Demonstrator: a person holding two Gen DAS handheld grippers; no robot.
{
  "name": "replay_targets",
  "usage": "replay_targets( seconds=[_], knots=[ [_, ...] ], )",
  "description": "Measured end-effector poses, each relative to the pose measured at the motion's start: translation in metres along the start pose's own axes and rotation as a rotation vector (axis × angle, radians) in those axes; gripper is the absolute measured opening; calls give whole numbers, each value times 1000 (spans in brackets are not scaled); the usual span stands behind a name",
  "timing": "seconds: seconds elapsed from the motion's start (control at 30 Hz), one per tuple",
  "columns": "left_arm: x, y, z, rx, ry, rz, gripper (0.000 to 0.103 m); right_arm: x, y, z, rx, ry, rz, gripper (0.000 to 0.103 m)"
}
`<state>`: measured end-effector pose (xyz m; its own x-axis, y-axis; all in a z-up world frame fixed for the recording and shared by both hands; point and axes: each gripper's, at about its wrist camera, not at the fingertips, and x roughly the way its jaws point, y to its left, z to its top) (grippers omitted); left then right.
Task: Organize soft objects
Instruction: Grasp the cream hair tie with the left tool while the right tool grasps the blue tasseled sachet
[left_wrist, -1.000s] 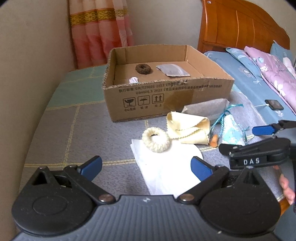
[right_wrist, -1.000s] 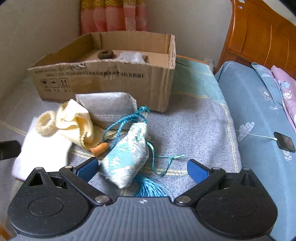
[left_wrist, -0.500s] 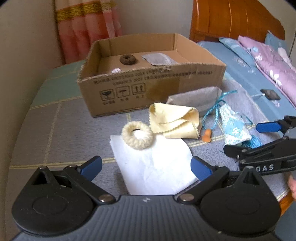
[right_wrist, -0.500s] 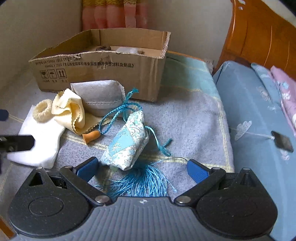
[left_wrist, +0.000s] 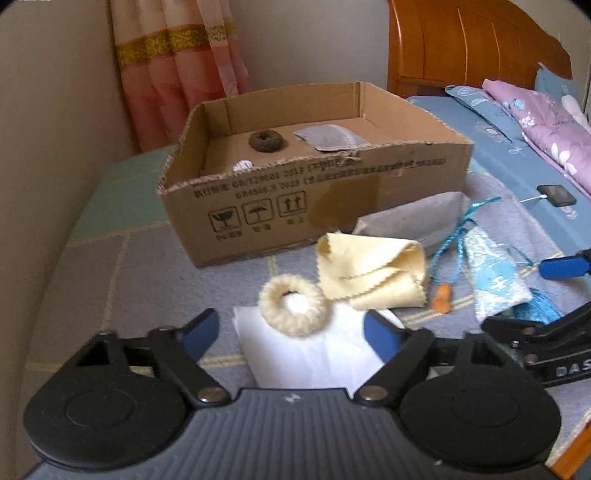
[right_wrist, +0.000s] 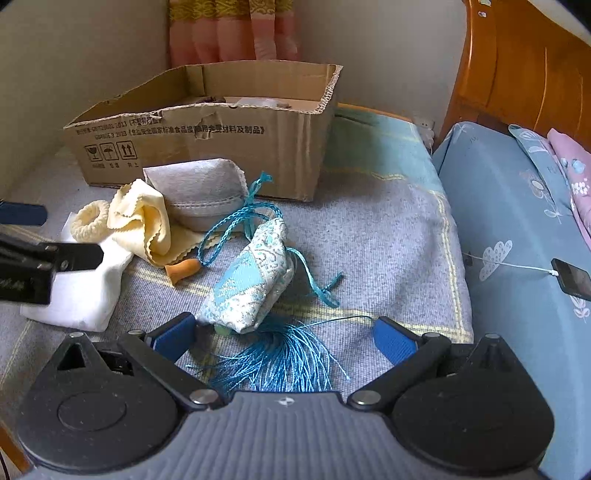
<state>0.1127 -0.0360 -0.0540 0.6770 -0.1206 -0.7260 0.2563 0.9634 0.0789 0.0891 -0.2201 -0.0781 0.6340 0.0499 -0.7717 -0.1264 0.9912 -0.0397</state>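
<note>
The left gripper (left_wrist: 291, 332) is closing, pads not yet touching the cream ring (left_wrist: 293, 307) between them. The ring lies on a white cloth (left_wrist: 314, 358) before the box (left_wrist: 314, 199). The right gripper (right_wrist: 284, 338) hangs spread over the blue pouch (right_wrist: 251, 277), right of the ring.

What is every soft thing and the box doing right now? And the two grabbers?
cardboard box: open, upright
brown ring: inside box
cream ring: lying on white cloth
yellow cloth: folded
blue pouch: on its side
left gripper: closing, pads touching nothing
right gripper: open, over the pouch's tassel
</note>
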Motion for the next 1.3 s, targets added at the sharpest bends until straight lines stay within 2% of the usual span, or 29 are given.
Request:
replay_targets(
  seconds=[0.13,0.2,0.3,0.4,0.53,0.7,0.83,0.97,1.07,1.13,1.27,1.3],
  knots=[
    [6,5,3,-8,1,3,62,0,0,0,-5,-2,5,103],
    [9,5,3,-12,3,-7,60,0,0,0,-6,-4,6,103],
    [13,4,4,-10,3,-13,52,-1,-1,-1,-8,-10,8,103],
    [15,4,5,-5,-1,-22,52,-1,0,-1,-8,-14,7,103],
    [17,7,6,-25,-1,-56,41,-1,0,-1,-7,-13,7,103],
    [17,9,6,-34,4,-72,33,-1,0,-1,-8,-13,7,103],
    [10,11,7,-45,-1,-79,33,-3,-1,0,-1,-11,8,103],
    [4,11,7,-36,-5,-78,33,-13,-2,5,18,-53,34,103],
    [5,10,7,-35,-1,-82,33,-23,4,9,-1,-99,63,98],
    [6,10,7,-37,5,-90,33,-27,11,11,-32,-117,76,89],
    [8,11,6,-40,10,-103,33,-26,24,13,-90,-134,85,86],
    [8,11,6,-41,10,-107,33,-23,26,14,-107,-129,76,82]
  ],
)
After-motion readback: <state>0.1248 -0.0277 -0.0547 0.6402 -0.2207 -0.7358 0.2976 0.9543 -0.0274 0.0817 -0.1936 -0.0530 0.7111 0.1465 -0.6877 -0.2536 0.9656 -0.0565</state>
